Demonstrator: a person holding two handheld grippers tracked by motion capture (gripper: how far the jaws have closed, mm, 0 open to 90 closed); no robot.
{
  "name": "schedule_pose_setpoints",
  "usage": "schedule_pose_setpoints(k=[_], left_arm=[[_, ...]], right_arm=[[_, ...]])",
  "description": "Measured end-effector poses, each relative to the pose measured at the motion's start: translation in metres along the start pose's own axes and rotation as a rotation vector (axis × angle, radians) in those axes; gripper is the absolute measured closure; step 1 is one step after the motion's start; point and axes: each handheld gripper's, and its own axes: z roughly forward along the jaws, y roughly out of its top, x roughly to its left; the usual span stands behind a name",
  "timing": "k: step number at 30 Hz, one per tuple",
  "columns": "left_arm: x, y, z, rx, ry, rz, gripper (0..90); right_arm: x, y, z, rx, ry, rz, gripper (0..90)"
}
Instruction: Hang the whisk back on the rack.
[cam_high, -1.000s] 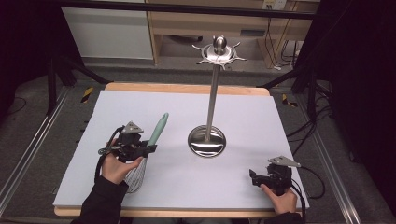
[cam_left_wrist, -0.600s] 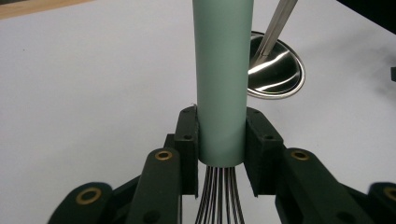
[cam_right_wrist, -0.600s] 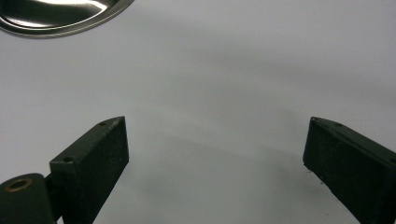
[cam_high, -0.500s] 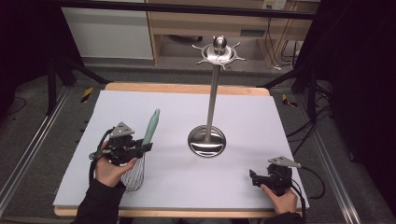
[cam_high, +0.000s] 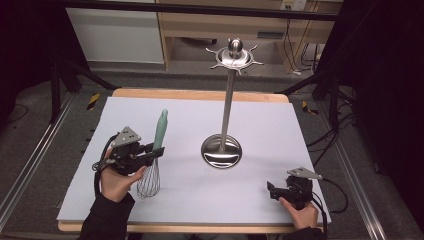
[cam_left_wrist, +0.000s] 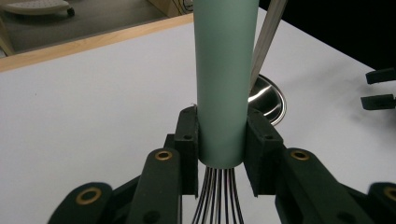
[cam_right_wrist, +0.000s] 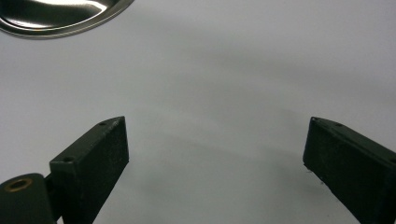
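Whisk and left hand-held gripper sit together at the left of the desk in the high view, the mint-green handle rising nearly upright and leaning a little away from the person, the wire cage hanging below the jaws with its bottom at or just above the white surface; which of the two I cannot tell. The left gripper view brings what the high view leaves too small: both black jaws press flat against the bottom end of the whisk's handle, right where the dark wires fan out beneath it, so the grip is closed on the handle itself.

Right hand-held gripper lies low at the near right corner of the desk, well apart from the whisk. Its own view shows its jaws spread wide with only bare white surface between them, which the high view cannot settle.

A metal stand is at the middle of the desk, a round shiny base with a thin pole and a spiked cap with a ball on top. From the left gripper view the pole slants up just behind the handle, and the base is partly hidden by the handle and the jaw. The base's rim edges the top left of the right gripper view.
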Motion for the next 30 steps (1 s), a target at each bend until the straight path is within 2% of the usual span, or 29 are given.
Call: schedule_pose_setpoints(k=[7, 19, 30], left_arm=[[-0.007, 0.011, -0.005, -0.057, -0.010, 0.017, 69.0], [-0.019, 0.037, -0.011, -0.092, -0.017, 0.059, 69.0], [-0.029, 0.057, -0.014, -0.123, -0.025, 0.075, 69.0]], right_arm=[[0.001, 0.000, 0.000, -0.004, 0.007, 0.005, 7.4], [0.002, 0.001, -0.001, -0.003, 0.006, 0.009, 7.3], [0.002, 0.001, -0.001, -0.005, 0.005, 0.009, 7.4]])
